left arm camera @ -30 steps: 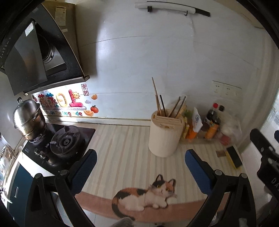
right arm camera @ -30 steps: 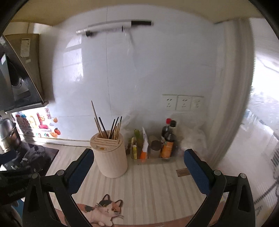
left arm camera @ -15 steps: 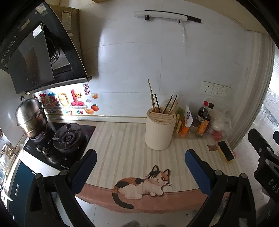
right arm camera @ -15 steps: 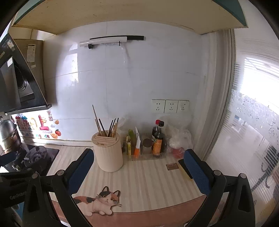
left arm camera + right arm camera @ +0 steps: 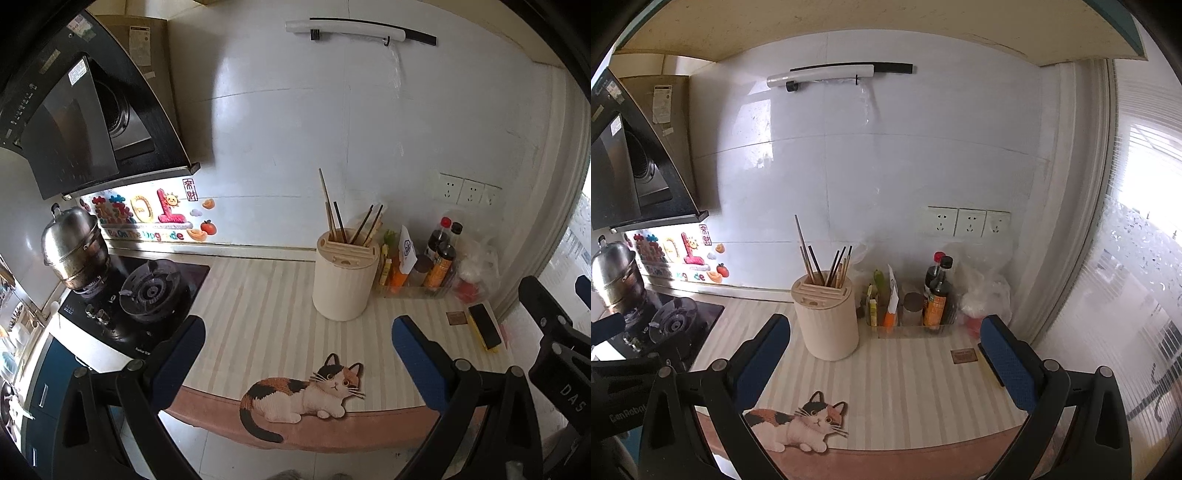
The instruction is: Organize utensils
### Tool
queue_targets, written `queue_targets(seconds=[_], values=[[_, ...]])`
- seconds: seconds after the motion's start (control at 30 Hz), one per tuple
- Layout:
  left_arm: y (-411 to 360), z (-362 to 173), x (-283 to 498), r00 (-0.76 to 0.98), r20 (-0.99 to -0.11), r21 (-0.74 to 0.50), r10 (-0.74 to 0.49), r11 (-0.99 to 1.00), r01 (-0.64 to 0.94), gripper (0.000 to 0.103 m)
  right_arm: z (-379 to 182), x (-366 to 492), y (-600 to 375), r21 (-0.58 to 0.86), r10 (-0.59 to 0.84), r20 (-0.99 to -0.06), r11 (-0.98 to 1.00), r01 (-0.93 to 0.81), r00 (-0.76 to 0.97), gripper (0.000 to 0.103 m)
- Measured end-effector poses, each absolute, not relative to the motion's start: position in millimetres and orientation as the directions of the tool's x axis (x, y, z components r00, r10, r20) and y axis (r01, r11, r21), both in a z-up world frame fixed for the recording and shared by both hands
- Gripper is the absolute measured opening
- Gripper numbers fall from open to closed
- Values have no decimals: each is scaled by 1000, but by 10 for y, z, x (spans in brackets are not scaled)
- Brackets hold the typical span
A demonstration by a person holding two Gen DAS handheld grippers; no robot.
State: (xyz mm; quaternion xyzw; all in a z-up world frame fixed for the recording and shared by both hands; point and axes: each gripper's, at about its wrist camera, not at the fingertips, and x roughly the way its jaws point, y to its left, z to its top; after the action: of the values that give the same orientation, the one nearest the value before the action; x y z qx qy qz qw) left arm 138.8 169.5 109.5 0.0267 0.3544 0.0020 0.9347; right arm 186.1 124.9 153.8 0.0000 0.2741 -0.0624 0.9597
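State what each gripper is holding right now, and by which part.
Nothing is held. The left gripper and the right gripper are both open and empty above the counter; the chopsticks stand in their holder.

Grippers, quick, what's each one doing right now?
Left gripper: open, holding nothing.
Right gripper: open, holding nothing.

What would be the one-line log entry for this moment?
left tongs: open, empty | right tongs: open, empty | chopsticks: standing in utensil holder | holder: upright on striped mat | contact: none
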Motion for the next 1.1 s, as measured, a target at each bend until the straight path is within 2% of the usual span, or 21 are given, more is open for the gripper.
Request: queue_targets(seconds=[1.1], values=[[1650,1103,1407,764,-642,86,67,996,-16,103,1451,1947,1191,-47,-110,-536,994,101,837,103]])
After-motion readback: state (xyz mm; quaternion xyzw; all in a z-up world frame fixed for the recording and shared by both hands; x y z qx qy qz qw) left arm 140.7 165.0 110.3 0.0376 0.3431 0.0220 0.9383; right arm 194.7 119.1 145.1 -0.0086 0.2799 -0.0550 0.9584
